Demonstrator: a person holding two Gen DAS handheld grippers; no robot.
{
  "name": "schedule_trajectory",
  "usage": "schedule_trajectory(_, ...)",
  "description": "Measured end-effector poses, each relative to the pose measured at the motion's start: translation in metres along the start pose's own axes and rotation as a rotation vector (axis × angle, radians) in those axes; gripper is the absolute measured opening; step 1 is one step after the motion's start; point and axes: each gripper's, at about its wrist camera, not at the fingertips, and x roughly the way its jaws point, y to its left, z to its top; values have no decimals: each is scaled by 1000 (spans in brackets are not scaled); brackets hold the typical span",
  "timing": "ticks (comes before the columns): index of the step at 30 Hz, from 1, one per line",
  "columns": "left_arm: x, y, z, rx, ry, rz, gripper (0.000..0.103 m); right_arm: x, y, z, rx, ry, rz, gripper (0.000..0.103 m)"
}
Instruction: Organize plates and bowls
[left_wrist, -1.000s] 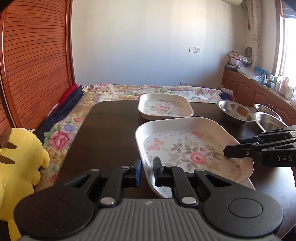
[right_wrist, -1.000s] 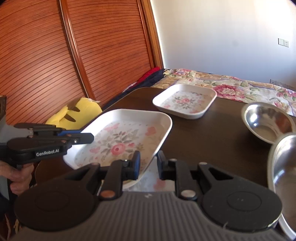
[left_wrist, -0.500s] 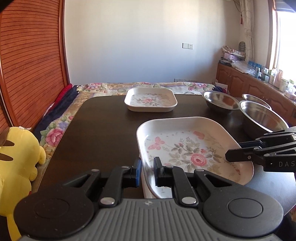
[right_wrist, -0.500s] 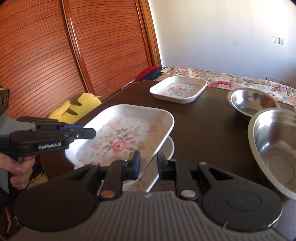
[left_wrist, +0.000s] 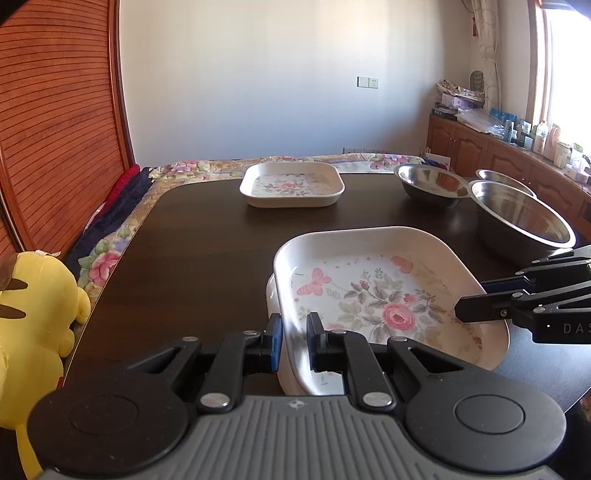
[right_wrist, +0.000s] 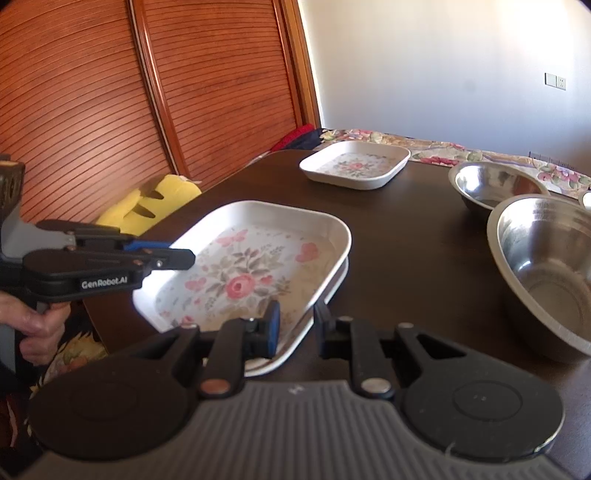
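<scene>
1. My left gripper (left_wrist: 294, 338) pinches the near left rim of the flowered plate (left_wrist: 376, 295). Its blue pads sit on either side of the plate's wall.
2. My right gripper (right_wrist: 295, 325) pinches the other side of the same plate. One pad is inside the rim and one is outside.
3. The plate we hold sits right over a second white plate (right_wrist: 328, 291) (I only see its edge peeking out underneath). I cannot tell if the two touch.
4. Both plates are at the near edge of the dark brown table (left_wrist: 207, 240).
5. A third flowered plate (left_wrist: 291, 184) rests flat at the far end of the table, well apart from mine.
6. A big steel bowl (right_wrist: 546, 266) stands near the held plate on the right. A smaller steel bowl (left_wrist: 430, 181) stands behind it, and a third bowl's rim (left_wrist: 504, 179) shows beside that.
7. A bed with a flowery blanket (left_wrist: 288, 162) lies past the table. A yellow soft toy (left_wrist: 33, 314) sits at the table's left side, below a brown slatted door (left_wrist: 55, 129).
8. Wooden cupboards (left_wrist: 476, 147) run under the bright window on the right.
9. Both grippers point forward and down. A hand (right_wrist: 33, 325) wraps the left one's handle.
</scene>
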Motion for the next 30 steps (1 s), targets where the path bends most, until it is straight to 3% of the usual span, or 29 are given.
schedule_trajectory(14, 8, 0, -4, 10, 11, 20, 13, 5, 2, -4, 0, 1, 2, 21)
schedule_trajectory(21, 9, 1, -4, 11, 3, 21, 18, 6, 1, -4, 8, -4, 3, 24)
schedule_trajectory(24, 8, 2, -4, 6, 1, 16, 26, 5, 0, -5, 13, -11, 7, 24)
schedule_trajectory(29, 2, 4, -3, -2, -15, 20, 54, -3, -4, -1, 21, -43, 6, 24)
schedule_trajectory(30, 0, 5, -2, -2, -21, 21, 64, -6, -5, 1, 22, -51, 4, 24)
